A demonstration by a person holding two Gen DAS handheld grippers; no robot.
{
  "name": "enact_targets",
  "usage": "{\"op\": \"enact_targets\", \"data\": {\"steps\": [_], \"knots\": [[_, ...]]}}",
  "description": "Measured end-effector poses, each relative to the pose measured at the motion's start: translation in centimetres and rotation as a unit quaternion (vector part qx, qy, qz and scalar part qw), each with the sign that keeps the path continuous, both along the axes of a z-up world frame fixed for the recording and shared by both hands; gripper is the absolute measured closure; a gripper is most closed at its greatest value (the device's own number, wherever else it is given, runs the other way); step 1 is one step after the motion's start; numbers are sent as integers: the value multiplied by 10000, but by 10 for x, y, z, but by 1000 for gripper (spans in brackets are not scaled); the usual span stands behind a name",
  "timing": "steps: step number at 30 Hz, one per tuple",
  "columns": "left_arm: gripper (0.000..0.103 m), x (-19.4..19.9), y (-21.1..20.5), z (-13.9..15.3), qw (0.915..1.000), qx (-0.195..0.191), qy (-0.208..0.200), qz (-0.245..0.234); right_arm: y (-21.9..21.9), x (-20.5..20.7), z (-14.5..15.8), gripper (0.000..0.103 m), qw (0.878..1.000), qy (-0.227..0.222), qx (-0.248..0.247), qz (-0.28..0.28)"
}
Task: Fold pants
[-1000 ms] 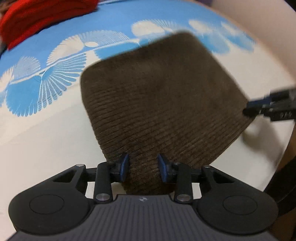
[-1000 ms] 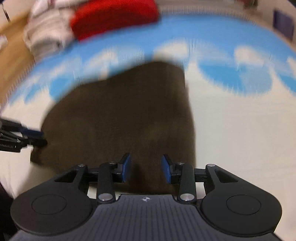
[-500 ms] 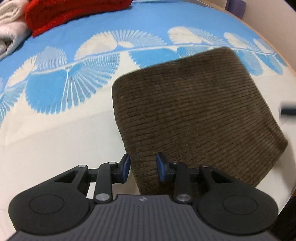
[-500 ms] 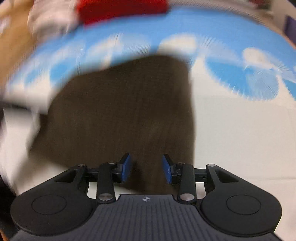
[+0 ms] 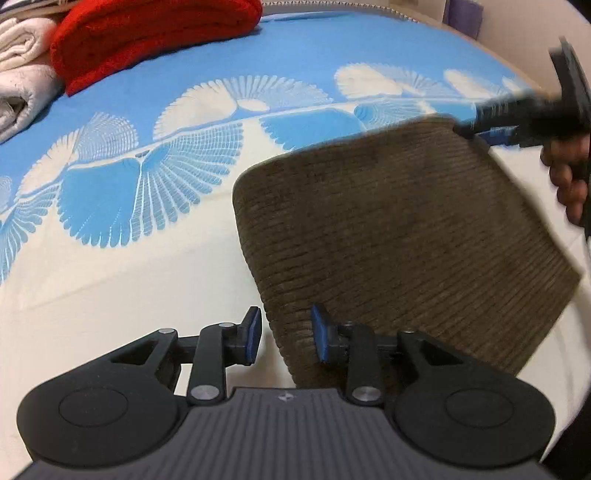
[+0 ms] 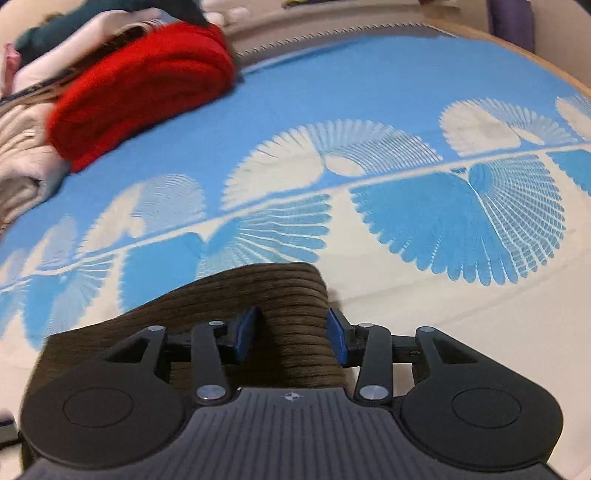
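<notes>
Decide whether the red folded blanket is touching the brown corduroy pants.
Apart. In the right wrist view, a broad stretch of blue patterned bedcover lies between the red blanket and the pants.

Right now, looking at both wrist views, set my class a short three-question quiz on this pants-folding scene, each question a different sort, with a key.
1. True or false: the brown corduroy pants lie folded on the bedspread.
2. Which colour is the folded item at the far left of the bed? A green, B red, C yellow.
3. Fill in: the right claw is over the pants' far ____ corner, seen from the left wrist.

Key: 1 true. 2 B. 3 right. Both the right claw and the left claw stand open over the cloth; the right one's jaws have just been opening.
</notes>
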State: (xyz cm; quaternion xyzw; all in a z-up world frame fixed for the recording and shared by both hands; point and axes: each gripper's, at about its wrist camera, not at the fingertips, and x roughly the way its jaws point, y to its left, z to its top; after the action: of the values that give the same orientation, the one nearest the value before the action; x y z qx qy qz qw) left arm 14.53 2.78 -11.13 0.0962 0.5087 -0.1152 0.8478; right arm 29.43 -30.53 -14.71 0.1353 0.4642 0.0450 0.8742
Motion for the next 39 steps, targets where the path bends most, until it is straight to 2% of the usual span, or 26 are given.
{"op": "enact_targets", "data": {"steps": [2,3,5,7,9,10,11,12,15,18,19,20,23,25,26,28,30,32,35,37,39], "knots": [[69,-2,-7,13,9995,120,-229,-190,-5,6,-7,56,9995,146,214,-165],[69,-4,-7,18,9994,58,-300,-178,-8,8,-10,55,9992,191,262,-252],[69,-13,-5,36,9984,-306,-421,-228,-11,5,-9,54,9984,236,361,-377],[69,-28,-9,46,9947,-625,-406,-702,-16,-2,0,54,9977,206,425,-488],[69,-42,-22,32,9911,-351,-41,-1286,-16,-17,18,58,9981,58,238,-559],[69,-48,-29,15,9885,44,223,-1492,-15,-29,28,58,9986,-8,187,-493],[68,-54,-33,7,9855,310,210,-1653,-12,-39,36,58,9993,-36,211,-312],[69,-57,-35,8,9842,372,107,-1726,-8,-53,42,58,9997,-44,248,-71],[69,-58,-25,30,9893,-10,-32,-1457,8,-100,47,58,9983,169,142,545],[64,-62,-16,35,9923,-87,-135,-1232,23,-146,42,58,9950,339,-283,901],[62,-59,-18,22,9926,122,37,-1207,28,-158,36,56,9923,438,-457,1067],[53,-58,-21,10,9918,353,169,-1220,32,-167,29,55,9884,593,-665,1228],[51,-62,-28,13,9918,534,-76,-1159,47,-192,26,55,9741,264,-1363,1784],[50,-69,-28,30,9944,383,-307,-941,38,-201,40,54,9808,160,-1168,1556],[47,-73,-29,39,9945,312,-417,-907,29,-207,49,54,9862,82,-917,1376],[38,-83,-33,58,9936,203,-748,-818,16,-222,71,53,9906,-210,-746,1129],[18,-96,-32,76,9930,81,-1085,-460,7,-240,93,43,9889,-707,-795,1038],[13,-111,-27,96,9904,-182,-1370,-28,1,-264,114,19,9852,-1187,-880,873],[1,-146,-26,111,9833,-331,-1721,486,-7,-306,131,11,9785,-1833,-852,416],[1,-175,-28,120,9764,-315,-2015,710,-12,-338,133,5,9752,-2128,-556,235],[1,-200,-36,127,9723,-156,-2158,883,-15,-360,132,3,9744,-2228,-247,152]]}}
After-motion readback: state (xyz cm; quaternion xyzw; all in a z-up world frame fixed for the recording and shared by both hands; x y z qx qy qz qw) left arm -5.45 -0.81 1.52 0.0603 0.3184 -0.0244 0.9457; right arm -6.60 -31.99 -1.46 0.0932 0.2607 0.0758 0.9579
